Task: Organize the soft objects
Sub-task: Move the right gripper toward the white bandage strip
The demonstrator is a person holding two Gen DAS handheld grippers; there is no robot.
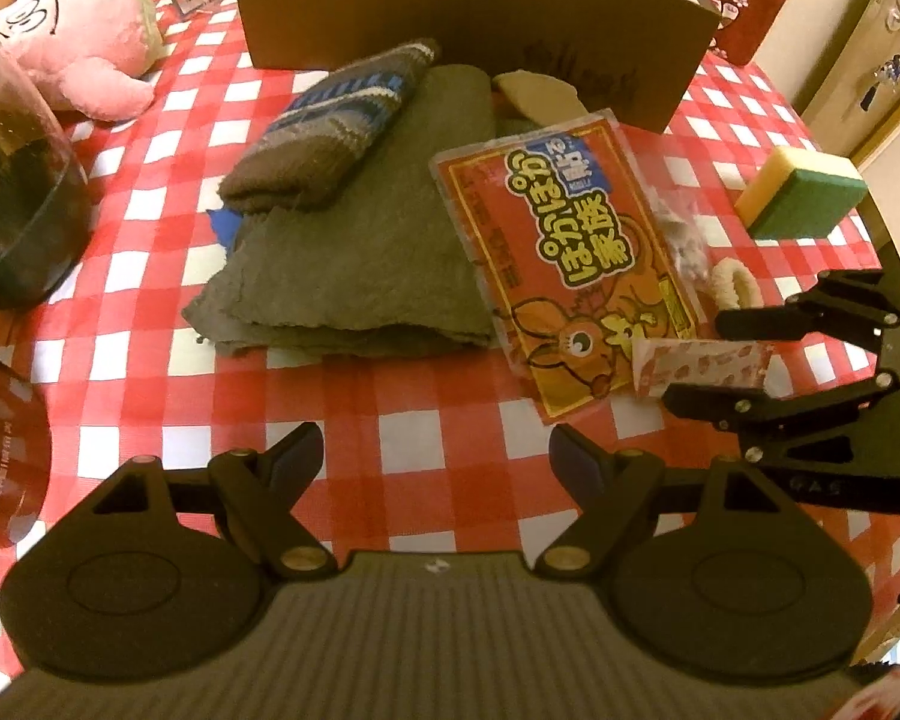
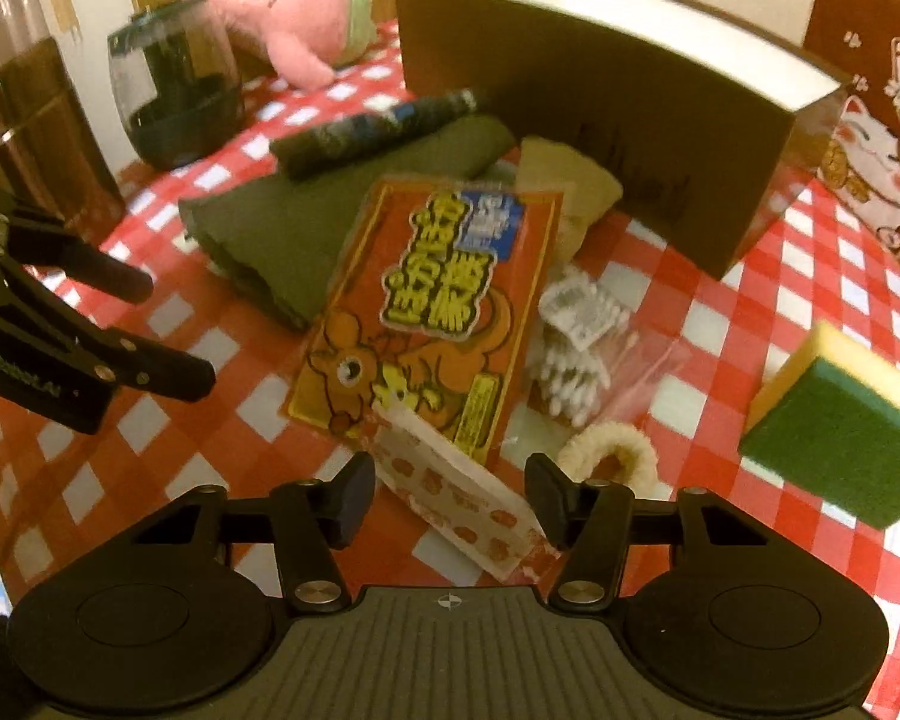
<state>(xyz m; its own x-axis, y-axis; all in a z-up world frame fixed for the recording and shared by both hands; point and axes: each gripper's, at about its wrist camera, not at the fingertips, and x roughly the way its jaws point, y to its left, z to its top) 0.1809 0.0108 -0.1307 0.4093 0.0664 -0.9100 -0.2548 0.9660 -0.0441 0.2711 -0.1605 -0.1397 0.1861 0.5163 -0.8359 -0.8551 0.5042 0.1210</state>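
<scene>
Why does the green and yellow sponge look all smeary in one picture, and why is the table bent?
In the right wrist view the sponge is smeared by motion blur; in the left wrist view it looks sharper. Both views are fisheye, so the checkered tablecloth curves towards the edges. The light is warm and dim in both.

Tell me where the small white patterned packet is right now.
The small white patterned packet lies between the right gripper's open jaws, overlapping the orange heat-pack bag's near corner.

Glossy plastic packet, matt felt cloth
</scene>
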